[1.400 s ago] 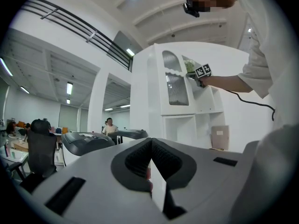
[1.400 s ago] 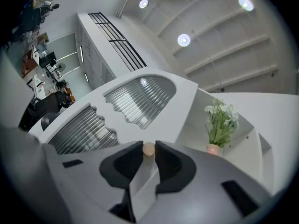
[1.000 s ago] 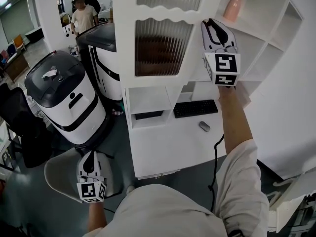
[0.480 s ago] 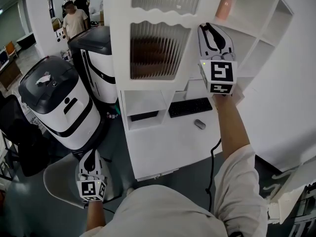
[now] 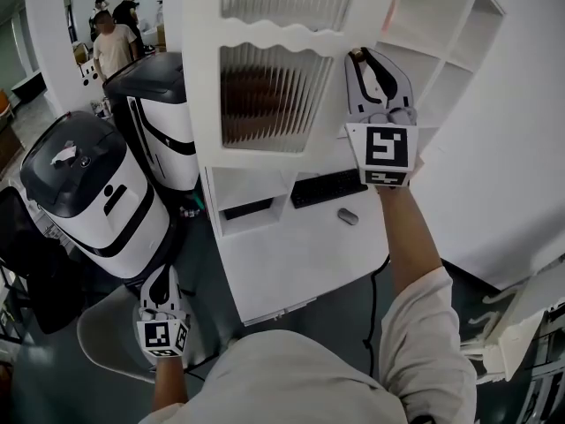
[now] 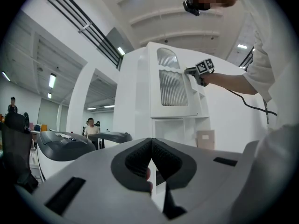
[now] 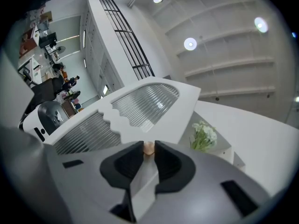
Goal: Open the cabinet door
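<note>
Your right tongs point(image 5: 365, 56) are clamped on the little pale knob point(image 7: 149, 147) at the free edge of the cabinet door point(image 5: 265, 95), held up high in front of you. Your left tongs point(image 5: 159, 279) hang low at your side. Their jaws are pressed together with nothing in them, pointing out level across the room.

Right under the door is the white desk point(image 5: 300, 263). It has a black keyboard point(image 5: 327, 186) on it, with a grey mouse point(image 5: 348, 216) just in front of the keyboard's right end. To the right of the door are open white shelves point(image 5: 446, 78). The right gripper view catches some white flowers point(image 7: 203, 135) in one cubby, just past the door's edge.

Off to the left, two white-and-black machines point(image 5: 88, 193) stand one behind the other on the grey-green floor point(image 5: 199, 254). A few people point(image 5: 110, 42) are standing well back behind them. The ceiling is white with round lights, so it's a big, bright room.

The door itself is white with two ribbed glass panes, one above the other. A wavy-edged white band runs between them. Something dark brown shows blurred through the lower pane, but you can't tell what it is. On the knob side, the door looks swung partway out from the shelf unit.
</note>
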